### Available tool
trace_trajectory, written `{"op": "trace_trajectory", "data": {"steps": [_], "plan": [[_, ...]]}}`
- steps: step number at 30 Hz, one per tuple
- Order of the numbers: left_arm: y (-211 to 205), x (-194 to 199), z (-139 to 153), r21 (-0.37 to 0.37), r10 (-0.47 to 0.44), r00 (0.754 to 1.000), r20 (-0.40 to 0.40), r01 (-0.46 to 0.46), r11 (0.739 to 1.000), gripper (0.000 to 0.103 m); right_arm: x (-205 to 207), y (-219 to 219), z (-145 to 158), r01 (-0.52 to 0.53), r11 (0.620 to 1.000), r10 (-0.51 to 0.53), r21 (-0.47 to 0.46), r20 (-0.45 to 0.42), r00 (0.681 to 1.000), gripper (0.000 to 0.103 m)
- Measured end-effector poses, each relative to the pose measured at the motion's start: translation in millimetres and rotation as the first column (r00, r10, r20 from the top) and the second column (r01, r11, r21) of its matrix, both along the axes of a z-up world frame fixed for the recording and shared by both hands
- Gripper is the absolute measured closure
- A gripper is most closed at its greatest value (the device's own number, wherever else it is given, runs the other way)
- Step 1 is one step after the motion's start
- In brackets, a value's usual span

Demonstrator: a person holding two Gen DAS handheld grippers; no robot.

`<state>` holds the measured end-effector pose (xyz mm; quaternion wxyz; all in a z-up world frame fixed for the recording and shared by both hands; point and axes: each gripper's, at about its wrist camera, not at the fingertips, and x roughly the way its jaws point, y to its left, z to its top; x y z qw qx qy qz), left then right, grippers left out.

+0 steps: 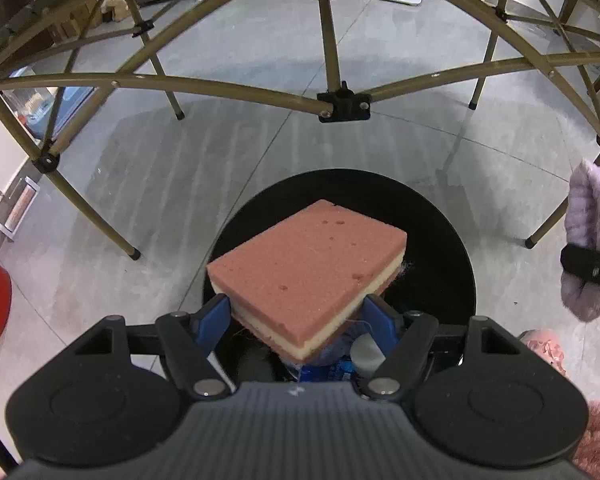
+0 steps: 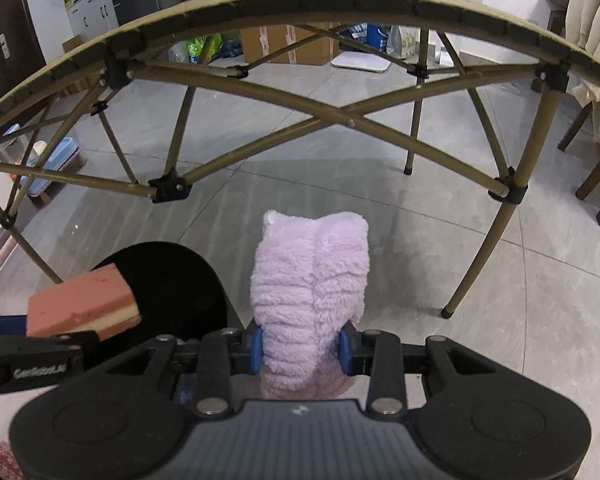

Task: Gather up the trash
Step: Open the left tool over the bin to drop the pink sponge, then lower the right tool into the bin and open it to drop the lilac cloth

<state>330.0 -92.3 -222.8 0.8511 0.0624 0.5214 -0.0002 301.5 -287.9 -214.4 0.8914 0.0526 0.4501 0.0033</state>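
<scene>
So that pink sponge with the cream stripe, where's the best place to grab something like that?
Across its two long side faces, near one end, coming from that end. The sponge is a flat layered slab, so those parallel sides give flat faces to squeeze. That is how the left gripper holds it over the black bin, jaws closed on the near end, the rest sticking out.
</scene>
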Motion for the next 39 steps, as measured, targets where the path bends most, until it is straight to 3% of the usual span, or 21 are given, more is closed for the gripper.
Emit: {"op": "trace_trajectory", "data": {"steps": [9,13,39], "plan": [[-2.8,3.2,-0.8,-0.009,0.019,1.000,-0.014,-0.019,1.000,0.027,0.5,2.6,-7.3,-0.002,1.000,0.001,-0.013,-0.022,1.000,0.069],[-0.9,3.8,0.9,-0.032,0.028,0.999,-0.024,-0.029,0.999,0.000,0.1,4.0,-6.8,-0.003,1.000,0.003,-0.020,-0.022,1.000,0.069],[35.7,-7.4,24.7,-0.032,0.068,0.997,0.034,-0.067,0.997,0.000,4.2,32.9,2.5,-0.055,0.997,0.054,-0.060,-0.017,0.998,0.069]]}}
